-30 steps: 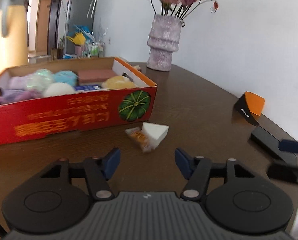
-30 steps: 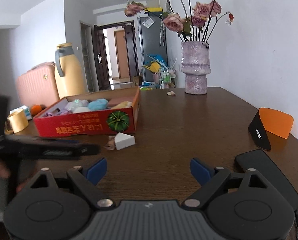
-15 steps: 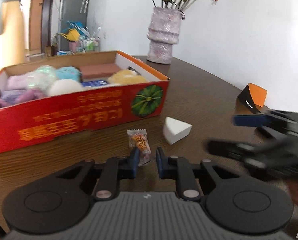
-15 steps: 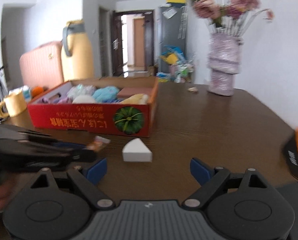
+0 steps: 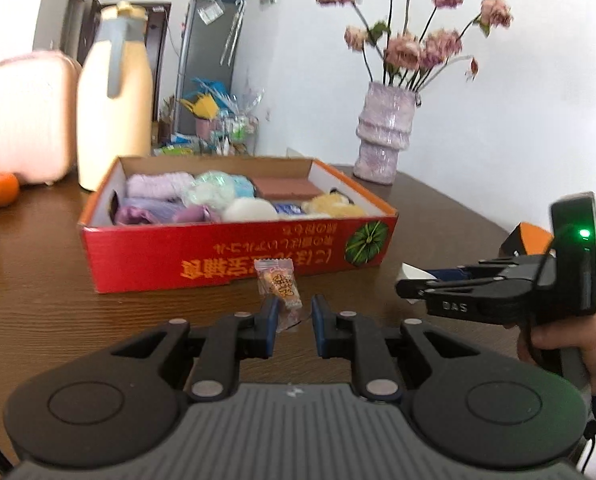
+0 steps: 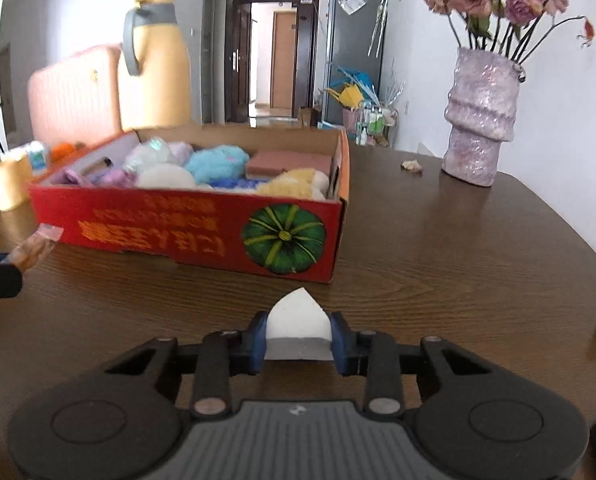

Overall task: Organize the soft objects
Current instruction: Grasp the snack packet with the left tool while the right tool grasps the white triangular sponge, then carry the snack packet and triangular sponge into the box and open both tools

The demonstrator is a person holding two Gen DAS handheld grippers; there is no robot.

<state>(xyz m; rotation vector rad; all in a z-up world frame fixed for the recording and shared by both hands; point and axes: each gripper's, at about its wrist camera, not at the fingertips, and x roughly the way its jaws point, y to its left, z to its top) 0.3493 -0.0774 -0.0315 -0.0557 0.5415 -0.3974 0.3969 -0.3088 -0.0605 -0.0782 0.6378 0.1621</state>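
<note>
Left fingers point(image 5: 293, 317): pinched the candy packet's point(image 5: 279, 283) tail. Right fingers point(image 6: 298, 338): just closed, clamping the white sponge wedge point(image 6: 299, 327). Both destined for my red box point(image 6: 186, 236) mid-tabletop.

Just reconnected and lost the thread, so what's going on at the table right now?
A person is working two handheld grippers in front of the red cardboard box, which already holds several soft items. The right gripper has just closed on the white wedge sponge, its pads pressing both sides. The left gripper is nearly shut around the wrapped snack, lifted in front of the box. Neither item is in the box yet.
</note>
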